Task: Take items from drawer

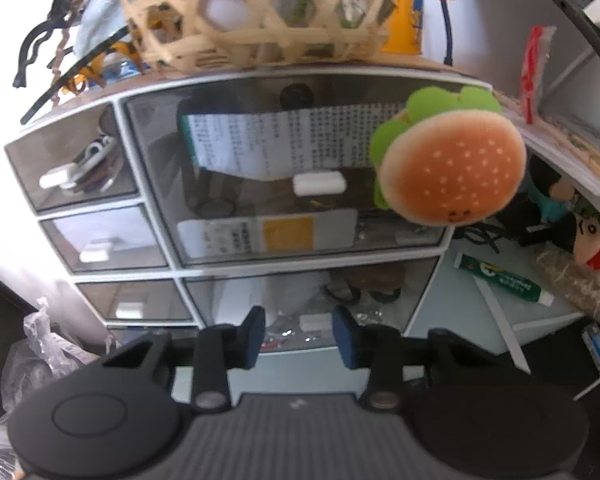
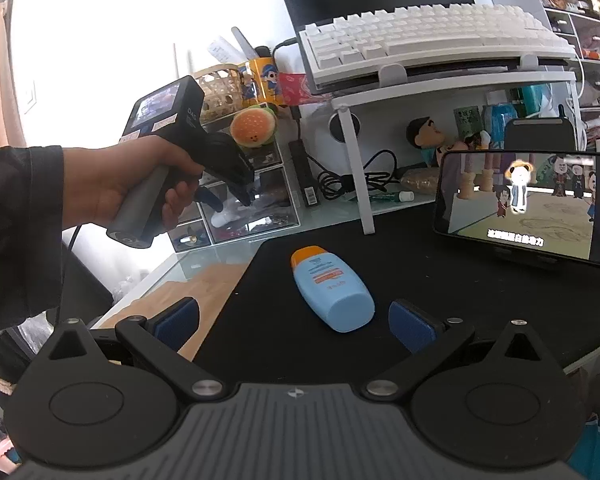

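- One item seems out: a blue sunscreen bottle with an orange cap point(image 2: 330, 290) lies on the black mat, between our right gripper's point(image 2: 294, 322) wide-open, empty fingers.
- Our left gripper point(image 1: 298, 334), part-open and empty, faces the bottom clear plastic drawer point(image 1: 308, 304); we think its white handle sits between the fingers.
- More items remain inside.

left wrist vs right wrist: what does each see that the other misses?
Left wrist only: the drawer fronts up close, with their white handles, and a green tube on the desk beside the unit.

Right wrist only: blue sunscreen bottle lying on the black mat, white keyboard, phone playing a cartoon, and the hand holding the left gripper.

Both: drawer unit, hamburger plush, woven basket.
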`<state>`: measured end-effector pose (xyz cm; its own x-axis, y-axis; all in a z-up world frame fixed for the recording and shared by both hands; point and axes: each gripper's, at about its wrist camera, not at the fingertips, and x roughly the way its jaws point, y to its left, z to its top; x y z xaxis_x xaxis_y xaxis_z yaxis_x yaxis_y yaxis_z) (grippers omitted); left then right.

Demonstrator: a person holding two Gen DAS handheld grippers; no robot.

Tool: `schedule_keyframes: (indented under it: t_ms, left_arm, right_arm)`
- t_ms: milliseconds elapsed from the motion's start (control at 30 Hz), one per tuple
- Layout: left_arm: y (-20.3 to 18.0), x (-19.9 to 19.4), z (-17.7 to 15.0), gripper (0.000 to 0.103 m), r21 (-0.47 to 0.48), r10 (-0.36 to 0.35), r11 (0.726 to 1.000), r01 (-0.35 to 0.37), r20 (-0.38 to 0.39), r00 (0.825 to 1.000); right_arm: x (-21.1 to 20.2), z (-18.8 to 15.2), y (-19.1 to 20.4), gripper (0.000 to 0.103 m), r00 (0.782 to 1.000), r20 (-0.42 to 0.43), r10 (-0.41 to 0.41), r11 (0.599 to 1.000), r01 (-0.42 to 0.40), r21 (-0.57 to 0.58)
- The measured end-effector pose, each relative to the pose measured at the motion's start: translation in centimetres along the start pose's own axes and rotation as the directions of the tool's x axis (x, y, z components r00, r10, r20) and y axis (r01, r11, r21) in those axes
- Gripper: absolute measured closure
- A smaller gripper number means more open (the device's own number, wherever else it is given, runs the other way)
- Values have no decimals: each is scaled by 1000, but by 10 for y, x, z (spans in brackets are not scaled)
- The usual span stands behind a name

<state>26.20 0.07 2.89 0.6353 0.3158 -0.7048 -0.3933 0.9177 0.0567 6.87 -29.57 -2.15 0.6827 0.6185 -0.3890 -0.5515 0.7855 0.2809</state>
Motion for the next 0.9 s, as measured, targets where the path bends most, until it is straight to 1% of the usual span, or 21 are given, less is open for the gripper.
schedule_keyframes:
  t_ms: [200,267,367,467,800,833,900]
  left_arm:
    - [2,3,4,63,-30,15,999,-15,-17,1000]
    - [3,5,5,68,-42,12,999,-14,-27,1000]
    - [4,7,7,72,-58,15,998,-17,-40,999]
    - [6,9,8,76,-78,2,997,-6,-52,999]
    - [12,9,18,76,-71,16,997,-22,-73,997]
    - [4,11,17,76,-64,21,998,-26,-73,997]
    - [4,11,18,76,-53,29,998,-33,-72,997]
  right_arm:
    - [0,0,-4,0,1000,-2,-4,1000,4,11]
    - [0,0,-4,0,1000,-1,-5,1000,5,10]
    - [-1,0,-3,0,1000,-1,-5,1000,5,9]
    - [-2,0,-3,0,1000,1,-6,1000,6,7]
    - [-4,1,-8,0,1000,4,-12,1000,12,22]
    - [-4,1,-9,0,1000,4,-12,1000,12,24]
    - [-4,0,-10,0,1000,2,-12,1000,12,28]
